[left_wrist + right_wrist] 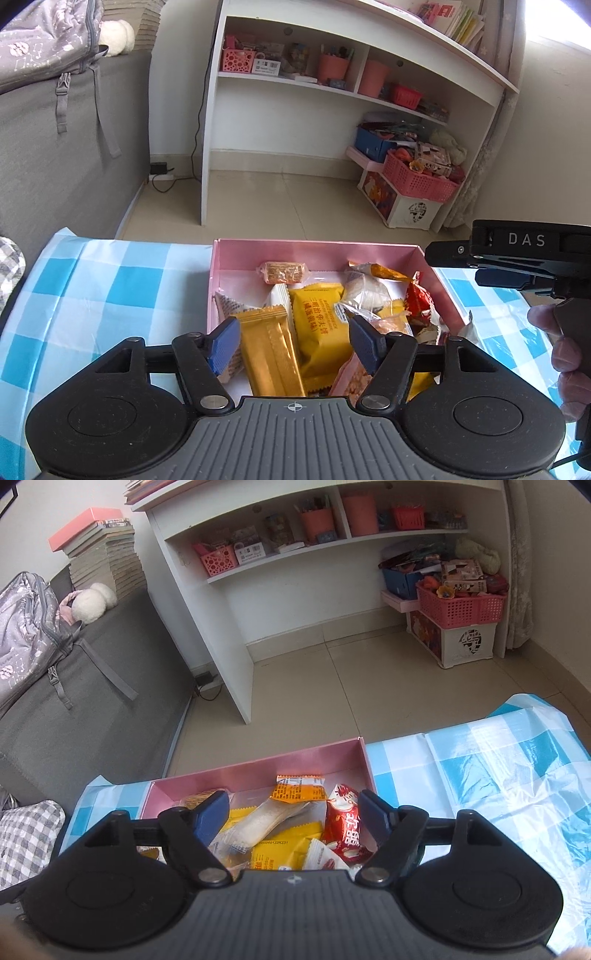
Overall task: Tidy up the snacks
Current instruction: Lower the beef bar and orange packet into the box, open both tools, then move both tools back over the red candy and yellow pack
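The left gripper (pixel 293 341) is hovering over the near part of the pink box (pixel 317 246) with its jaws standing apart and clamping nothing. Between and below the blue pads (pixel 221 345) a gold wrapper (pixel 271 354) is lying lengthwise, and beside it a yellow biscuit packet (pixel 319 325) with printed characters is lying flat. A clear-wrapped cracker roll (pixel 283 272) is resting near the far wall of the box, and a red packet (pixel 419 302) is leaning against the right wall.

The right gripper (pixel 293 819) is hovering over the same box (pixel 258 766), jaws likewise apart and gripping nothing. Under it a pale long packet (pixel 273 821) is lying diagonally, with an orange packet (pixel 299 790) beyond it and the red packet (pixel 345 829) just inside the right fingertip. In the left wrist view the right gripper (pixel 448 256) is showing side-on at the right edge, above the right rim of the box, with the person's hand (pixel 565 354) wrapping its handle.

The box is sitting on a tabletop covered by a blue-and-white checked cloth (pixel 110 288), at the far edge of that tabletop. All visible snacks are lying inside the box.

Beyond the tabletop a tiled floor (pixel 288 195) is extending to a white shelf unit (pixel 347 85) holding pink containers. A pink basket (pixel 419 181) is sitting on a white crate to the right, and a grey sofa (pixel 92 701) carrying a backpack (pixel 26 627) is standing to the left.
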A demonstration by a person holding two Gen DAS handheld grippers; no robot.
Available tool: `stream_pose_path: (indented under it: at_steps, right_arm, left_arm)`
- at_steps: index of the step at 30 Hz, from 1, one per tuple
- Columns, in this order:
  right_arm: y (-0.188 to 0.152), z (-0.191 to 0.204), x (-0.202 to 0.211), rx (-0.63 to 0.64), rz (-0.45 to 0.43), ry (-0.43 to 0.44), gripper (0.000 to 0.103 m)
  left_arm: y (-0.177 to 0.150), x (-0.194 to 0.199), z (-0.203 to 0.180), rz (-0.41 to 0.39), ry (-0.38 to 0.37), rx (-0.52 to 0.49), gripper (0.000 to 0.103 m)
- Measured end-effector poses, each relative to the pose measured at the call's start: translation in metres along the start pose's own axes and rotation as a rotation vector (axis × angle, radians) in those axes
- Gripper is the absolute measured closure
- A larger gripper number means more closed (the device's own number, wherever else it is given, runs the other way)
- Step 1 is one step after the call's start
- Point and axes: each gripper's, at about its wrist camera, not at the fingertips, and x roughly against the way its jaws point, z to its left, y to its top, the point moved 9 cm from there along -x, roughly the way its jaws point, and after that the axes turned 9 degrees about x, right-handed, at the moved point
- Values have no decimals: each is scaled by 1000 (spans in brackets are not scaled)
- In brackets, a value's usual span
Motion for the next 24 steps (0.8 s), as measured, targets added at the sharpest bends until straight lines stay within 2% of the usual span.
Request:
stream_pose_path:
  at_steps: [5, 15, 24]
  right_arm:
    - [-9, 1, 20, 18, 9, -10, 21]
    - [-26, 2, 57, 45, -1, -20, 11]
    - [-50, 11, 80, 69, -3, -18, 4]
  left_arm:
    - [-11, 20, 4, 21, 17, -9, 35]
    - [-25, 69, 11, 24, 19, -6, 18]
    - [-53, 95, 5, 47, 27, -42, 11]
